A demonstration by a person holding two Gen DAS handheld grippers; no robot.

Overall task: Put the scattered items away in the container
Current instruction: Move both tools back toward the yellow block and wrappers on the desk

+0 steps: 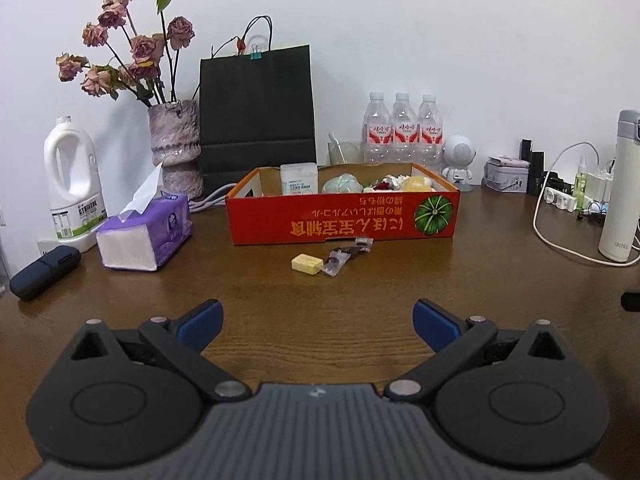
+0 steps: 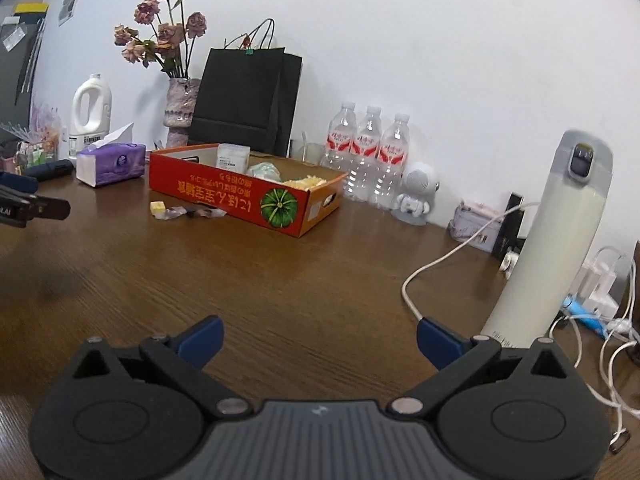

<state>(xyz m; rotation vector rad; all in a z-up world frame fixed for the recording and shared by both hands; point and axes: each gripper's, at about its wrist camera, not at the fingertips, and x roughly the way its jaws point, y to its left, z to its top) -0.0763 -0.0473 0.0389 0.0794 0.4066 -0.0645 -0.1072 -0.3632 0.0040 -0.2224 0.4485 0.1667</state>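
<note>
A red cardboard box [image 1: 340, 220] with a pumpkin picture sits mid-table, holding a white carton, a pale green bundle and other small items. In front of it lie a yellow wrapped block [image 1: 307, 263] and two clear snack wrappers [image 1: 336, 262] with dark contents. My left gripper [image 1: 318, 318] stands open over bare wood, well short of them. In the right wrist view the box [image 2: 224, 194] lies far left, with the yellow block [image 2: 157, 206] and wrappers [image 2: 196, 212] beside it. My right gripper [image 2: 319, 338] is wide open with nothing between its fingers. The other gripper [image 2: 36, 208] shows at the left edge.
A purple tissue pack [image 1: 146, 236], white jug [image 1: 74, 184], flower vase [image 1: 176, 140], black paper bag [image 1: 256, 108], three water bottles [image 1: 402, 130] and a small robot figure [image 1: 458, 160] ring the box. A tall white flask [image 2: 556, 240] and white cables [image 2: 436, 264] stand close on the right.
</note>
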